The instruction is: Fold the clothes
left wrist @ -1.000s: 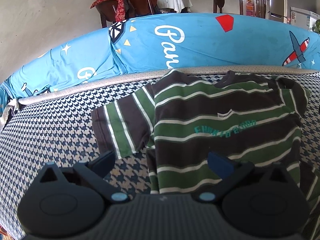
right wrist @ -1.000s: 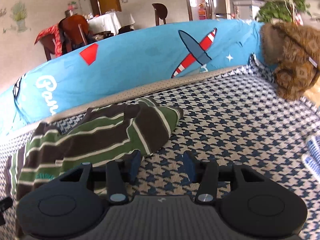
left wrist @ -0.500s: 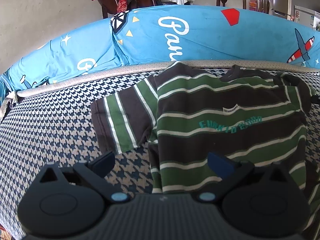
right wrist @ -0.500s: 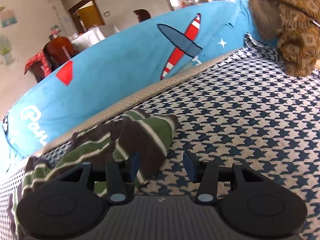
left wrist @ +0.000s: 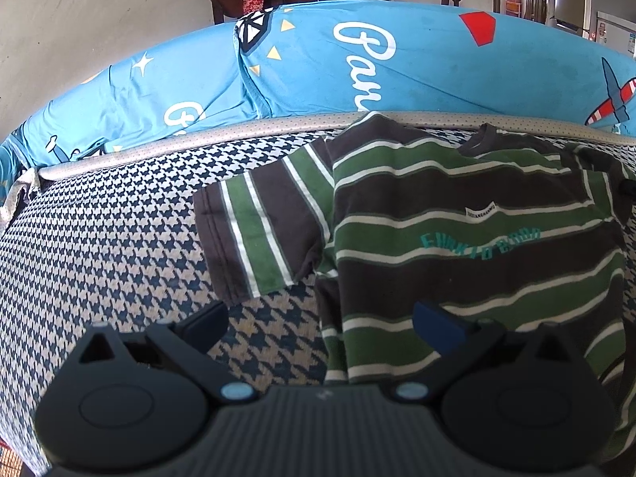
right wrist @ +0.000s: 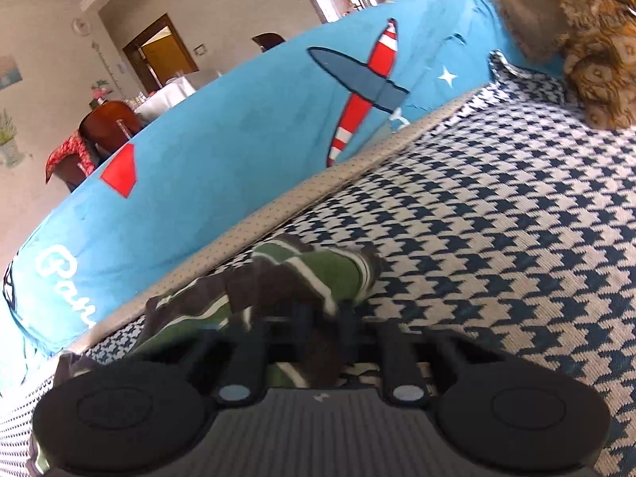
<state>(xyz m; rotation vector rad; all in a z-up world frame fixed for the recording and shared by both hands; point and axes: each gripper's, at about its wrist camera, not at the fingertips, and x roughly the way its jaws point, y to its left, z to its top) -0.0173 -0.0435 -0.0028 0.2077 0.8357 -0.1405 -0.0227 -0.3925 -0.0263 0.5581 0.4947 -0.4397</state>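
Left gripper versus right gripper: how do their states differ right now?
The left gripper stands wide open, while the right gripper has just been closing and is shut. The left holds nothing, hovering over the striped shirt's lower hem; the right pinches the shirt's sleeve. Both are over the same houndstooth cover.

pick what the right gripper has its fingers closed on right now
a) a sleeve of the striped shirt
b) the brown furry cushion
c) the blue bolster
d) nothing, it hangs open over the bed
a: in the right wrist view the right gripper has just closed, its fingers pinched on the sleeve of the striped shirt; the brown furry cushion and the blue bolster lie well away.
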